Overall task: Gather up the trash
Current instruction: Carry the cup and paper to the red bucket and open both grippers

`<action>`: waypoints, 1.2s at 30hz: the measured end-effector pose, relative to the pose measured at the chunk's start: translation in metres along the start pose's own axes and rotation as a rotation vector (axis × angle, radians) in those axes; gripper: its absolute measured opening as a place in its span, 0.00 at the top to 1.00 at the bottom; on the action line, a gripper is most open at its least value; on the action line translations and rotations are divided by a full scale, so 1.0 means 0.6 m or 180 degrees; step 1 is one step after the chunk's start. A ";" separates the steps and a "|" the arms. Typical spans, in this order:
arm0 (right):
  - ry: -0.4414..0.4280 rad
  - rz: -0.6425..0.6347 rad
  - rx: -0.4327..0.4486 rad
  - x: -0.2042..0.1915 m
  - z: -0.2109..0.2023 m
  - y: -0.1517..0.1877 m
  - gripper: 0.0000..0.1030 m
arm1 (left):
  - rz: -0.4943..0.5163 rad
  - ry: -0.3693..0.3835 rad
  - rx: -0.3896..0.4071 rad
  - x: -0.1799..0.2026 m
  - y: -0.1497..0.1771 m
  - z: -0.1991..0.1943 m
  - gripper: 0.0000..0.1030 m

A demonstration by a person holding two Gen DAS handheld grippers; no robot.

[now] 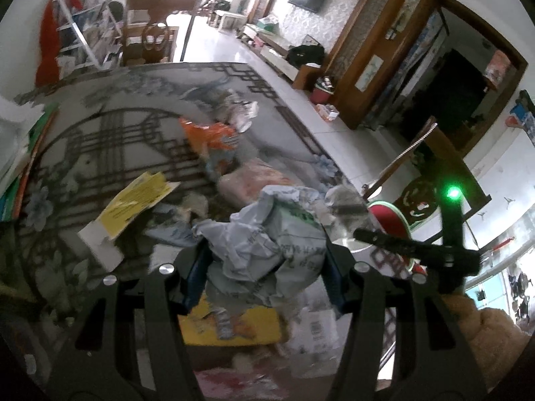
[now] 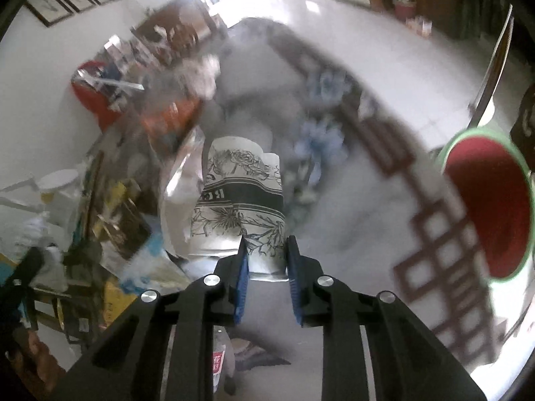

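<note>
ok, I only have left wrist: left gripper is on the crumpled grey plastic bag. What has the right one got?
Observer: The right gripper is closed on a white paper package with black floral print, with a blue pad against each side of its near edge.
Operator: Any markings on it?
Observer: A dark band with lettering runs across its middle, but it is too blurred to read.
Operator: Where's the bin from there?
Observer: The round red container with the green rim is to the right of the gripper, with its mouth turned toward the camera.
</note>
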State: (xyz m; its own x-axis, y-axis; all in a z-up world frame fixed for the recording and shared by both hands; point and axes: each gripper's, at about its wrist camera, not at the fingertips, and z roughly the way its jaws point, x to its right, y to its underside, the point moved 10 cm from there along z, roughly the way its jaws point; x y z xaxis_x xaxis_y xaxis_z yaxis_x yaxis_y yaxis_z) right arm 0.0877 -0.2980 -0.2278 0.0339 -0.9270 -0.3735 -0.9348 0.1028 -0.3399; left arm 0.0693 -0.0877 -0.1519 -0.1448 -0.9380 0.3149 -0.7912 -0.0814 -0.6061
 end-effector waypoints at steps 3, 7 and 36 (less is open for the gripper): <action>0.0004 0.0003 0.0231 0.014 -0.049 -0.028 0.81 | 0.0096 0.0116 -0.0018 0.046 -0.011 0.019 0.47; 0.0168 0.0075 0.0441 0.074 -0.103 -0.052 0.81 | 0.0259 0.0275 -0.0045 0.120 -0.025 0.051 0.47; 0.0794 0.0675 0.0508 0.514 -0.234 -0.037 0.54 | 0.0845 0.0781 -0.0614 0.550 0.023 0.339 0.30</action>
State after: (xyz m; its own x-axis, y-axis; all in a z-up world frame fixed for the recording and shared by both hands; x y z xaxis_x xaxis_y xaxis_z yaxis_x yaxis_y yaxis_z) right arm 0.0691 -0.6366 -0.2145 -0.2606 -0.9365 -0.2348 -0.8442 0.3390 -0.4151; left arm 0.1316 -0.4666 -0.2049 -0.4779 -0.8077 0.3452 -0.8009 0.2393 -0.5489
